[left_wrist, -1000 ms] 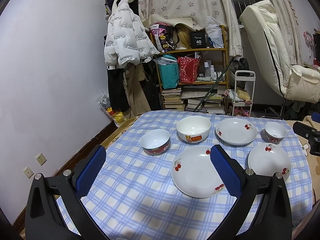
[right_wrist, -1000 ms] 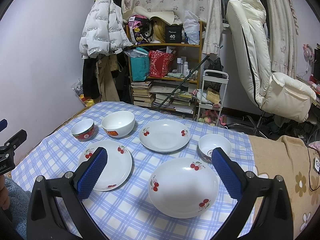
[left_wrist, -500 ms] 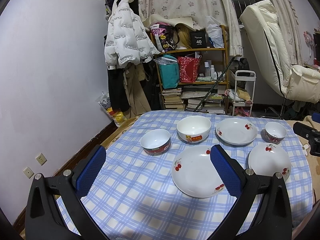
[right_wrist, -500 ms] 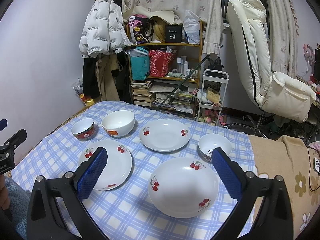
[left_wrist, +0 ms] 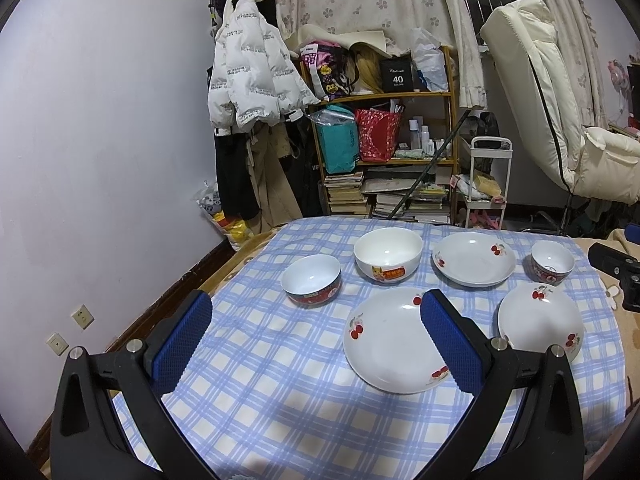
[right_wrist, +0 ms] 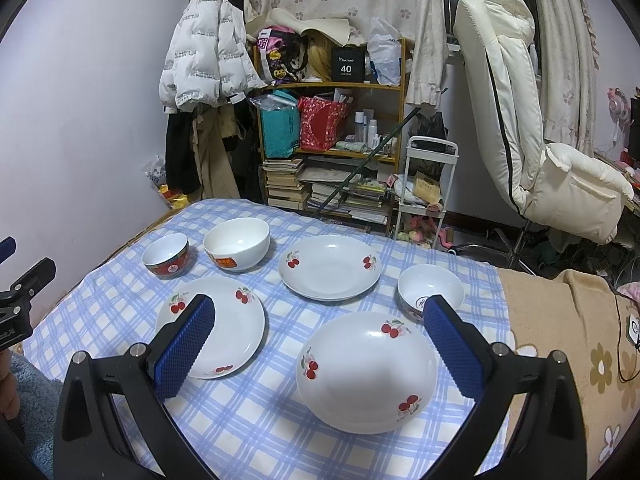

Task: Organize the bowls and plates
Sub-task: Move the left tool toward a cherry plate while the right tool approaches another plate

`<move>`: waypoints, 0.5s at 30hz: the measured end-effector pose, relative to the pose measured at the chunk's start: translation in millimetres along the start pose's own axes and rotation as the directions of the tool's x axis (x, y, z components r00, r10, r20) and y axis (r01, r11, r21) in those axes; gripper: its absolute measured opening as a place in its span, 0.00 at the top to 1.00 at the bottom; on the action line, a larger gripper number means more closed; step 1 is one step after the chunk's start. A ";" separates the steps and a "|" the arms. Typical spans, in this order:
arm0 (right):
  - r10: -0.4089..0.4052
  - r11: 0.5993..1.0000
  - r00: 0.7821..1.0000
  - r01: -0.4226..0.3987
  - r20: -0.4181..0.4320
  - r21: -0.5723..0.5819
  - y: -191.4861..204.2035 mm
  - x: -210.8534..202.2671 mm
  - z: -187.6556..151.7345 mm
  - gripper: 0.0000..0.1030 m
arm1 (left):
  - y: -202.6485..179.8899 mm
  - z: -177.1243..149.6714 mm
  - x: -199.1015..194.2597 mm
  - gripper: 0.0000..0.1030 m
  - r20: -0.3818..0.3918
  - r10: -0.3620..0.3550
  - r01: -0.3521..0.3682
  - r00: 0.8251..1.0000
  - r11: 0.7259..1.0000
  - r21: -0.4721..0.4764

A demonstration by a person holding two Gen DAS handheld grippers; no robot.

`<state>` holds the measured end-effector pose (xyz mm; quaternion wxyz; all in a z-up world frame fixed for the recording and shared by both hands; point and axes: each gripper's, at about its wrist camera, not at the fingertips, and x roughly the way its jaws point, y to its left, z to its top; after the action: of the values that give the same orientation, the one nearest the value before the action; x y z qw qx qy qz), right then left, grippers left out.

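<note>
Six pieces of crockery on blue-and-white checked tablecloth (left_wrist: 280, 380), none stacked, none touching.

Back row, left to right in left wrist view: small red-banded bowl (left_wrist: 311, 280); larger white bowl (left_wrist: 388, 254) with orange label; deep cherry-print plate (left_wrist: 474, 258); small patterned bowl (left_wrist: 553, 261), upright at the right edge.

Front row: flat cherry plate (left_wrist: 390, 340) just beside and ahead of the red-banded bowl; domed cherry plate (left_wrist: 540, 326) to its right, apparently upside down, directly in front of the small patterned bowl.

Left gripper (left_wrist: 316, 320): blue-padded fingers spread wide, nothing between them, held above the near left part of the cloth; right pad overlapping the flat cherry plate in view only, contact not discernible.

Right gripper (right_wrist: 320, 328): fingers likewise parted and empty, raised over the near edge, framing the domed cherry plate (right_wrist: 366, 372); left pad in line with the flat cherry plate (right_wrist: 212, 326), right pad in line with the small patterned bowl (right_wrist: 430, 290).

Background: cluttered shelf (right_wrist: 332, 128), white jacket (left_wrist: 252, 80) hanging on wall, cream recliner (right_wrist: 532, 128).
</note>
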<state>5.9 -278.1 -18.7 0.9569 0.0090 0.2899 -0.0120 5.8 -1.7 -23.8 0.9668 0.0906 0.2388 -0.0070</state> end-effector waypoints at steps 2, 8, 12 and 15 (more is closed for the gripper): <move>0.013 1.000 1.000 -0.013 -0.009 0.003 -1.1 0.8 1.9 0.00 | -1.0 -1.4 5.0 0.01 -0.023 -0.001 0.001 1.000 1.000 -0.003; 0.034 0.999 0.999 -0.034 -0.009 -0.021 9.1 3.8 16.1 0.00 | 9.2 9.4 24.3 0.01 -0.108 -0.019 0.013 0.994 0.999 -0.053; 0.051 0.999 0.998 -0.051 -0.037 -0.014 13.6 15.7 26.3 0.00 | 15.2 19.0 37.6 0.01 -0.169 -0.020 0.010 0.985 0.998 -0.055; 0.052 0.998 0.998 -0.052 -0.045 -0.020 18.0 25.9 34.1 0.00 | 16.5 25.7 46.8 0.01 -0.212 -0.021 0.012 0.977 0.999 -0.047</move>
<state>46.9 -261.4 -4.5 0.9502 0.0067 0.3111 0.0162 60.1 11.4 -20.3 0.9375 0.0671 0.3414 0.0001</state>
